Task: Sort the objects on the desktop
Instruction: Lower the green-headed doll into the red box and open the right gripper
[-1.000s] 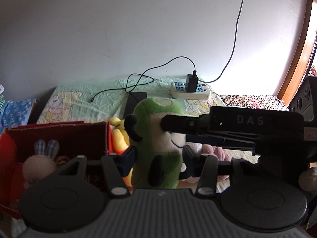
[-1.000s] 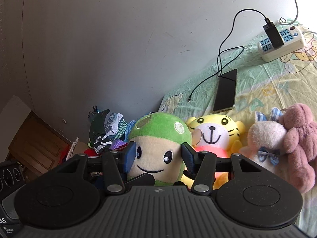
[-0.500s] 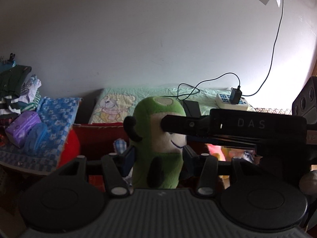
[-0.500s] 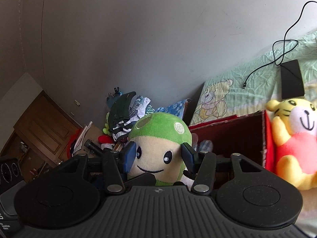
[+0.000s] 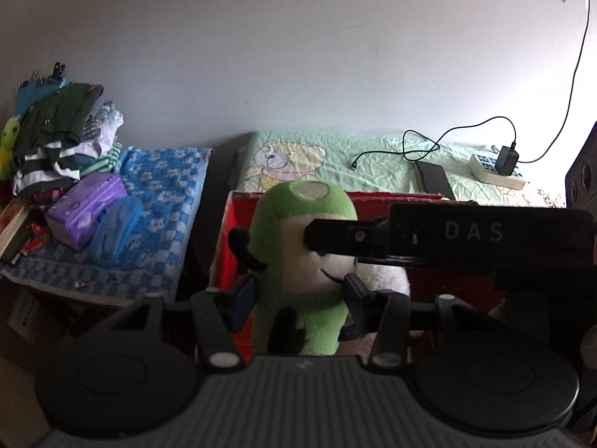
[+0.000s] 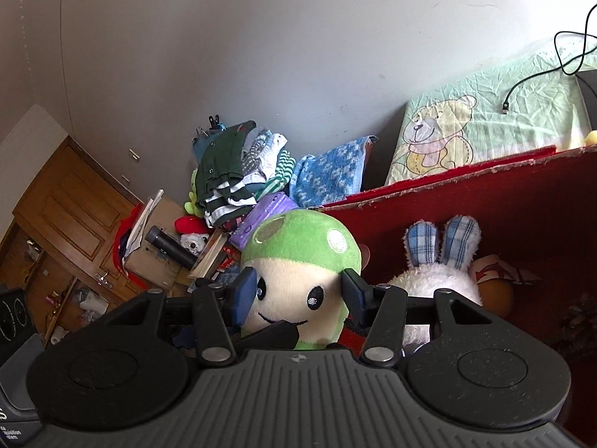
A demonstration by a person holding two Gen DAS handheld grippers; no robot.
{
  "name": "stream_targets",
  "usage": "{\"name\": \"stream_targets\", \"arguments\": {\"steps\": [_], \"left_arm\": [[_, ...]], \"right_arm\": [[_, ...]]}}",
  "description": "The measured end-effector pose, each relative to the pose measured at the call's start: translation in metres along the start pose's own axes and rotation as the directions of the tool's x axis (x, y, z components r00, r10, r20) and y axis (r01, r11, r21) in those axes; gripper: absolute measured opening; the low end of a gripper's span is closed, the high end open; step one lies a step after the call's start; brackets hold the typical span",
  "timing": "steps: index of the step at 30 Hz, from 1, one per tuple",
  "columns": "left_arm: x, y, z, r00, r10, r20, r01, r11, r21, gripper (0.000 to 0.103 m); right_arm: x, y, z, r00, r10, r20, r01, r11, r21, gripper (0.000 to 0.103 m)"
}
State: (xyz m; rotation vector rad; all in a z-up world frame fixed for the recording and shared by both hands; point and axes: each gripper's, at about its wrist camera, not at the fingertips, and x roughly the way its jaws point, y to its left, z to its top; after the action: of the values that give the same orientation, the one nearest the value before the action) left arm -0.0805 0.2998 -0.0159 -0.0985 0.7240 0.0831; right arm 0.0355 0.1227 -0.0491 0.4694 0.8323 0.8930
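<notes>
Green plush toy (image 6: 298, 280): green cap, cream face, black eyes; upright, held in the air at the left edge of the red box (image 6: 503, 201). Left gripper (image 5: 294, 298): clenched on the toy's lower body, a finger pressed into each side. Right gripper (image 6: 296, 293): clenched on the toy's head, a finger at each cheek.

Red box: open-topped, standing against the near edge of the green bear-print sheet (image 5: 335, 153). Contents: white rabbit plush (image 6: 440, 268) with plaid ears, by the box's left wall.

Blue checked cloth (image 5: 156, 201): left of the box, carrying a purple pack (image 5: 86, 205).
</notes>
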Motion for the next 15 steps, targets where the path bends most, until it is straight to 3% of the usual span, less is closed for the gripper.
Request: {"name": "stream_targets", "arguments": {"steps": [4,5,6,7,15], "left_arm": [[0.012,0.005,-0.001,1.000,0.002,-0.015,-0.001,1.000,0.015,0.049],[0.015,0.006,-0.001,1.000,0.002,-0.018,-0.001,1.000,0.020,0.049],[0.016,0.006,-0.001,1.000,0.000,-0.020,0.001,1.000,0.025,0.049],[0.019,0.006,-0.002,1.000,-0.002,-0.022,0.003,1.000,0.030,0.049],[0.038,0.009,-0.012,0.997,0.025,-0.077,-0.020,0.998,0.057,0.050]], "right_arm": [[0.014,-0.001,-0.001,0.999,-0.030,-0.022,0.030,1.000,-0.003,0.053],[0.018,-0.002,-0.002,0.999,-0.040,-0.029,0.039,0.999,-0.011,0.050],[0.021,-0.002,-0.002,0.998,-0.042,-0.042,0.041,0.999,-0.018,0.037],[0.026,-0.003,-0.003,0.998,-0.031,-0.061,0.030,0.999,-0.018,0.033],[0.036,-0.004,-0.007,0.994,-0.074,-0.083,0.069,0.996,-0.063,0.034]]}}
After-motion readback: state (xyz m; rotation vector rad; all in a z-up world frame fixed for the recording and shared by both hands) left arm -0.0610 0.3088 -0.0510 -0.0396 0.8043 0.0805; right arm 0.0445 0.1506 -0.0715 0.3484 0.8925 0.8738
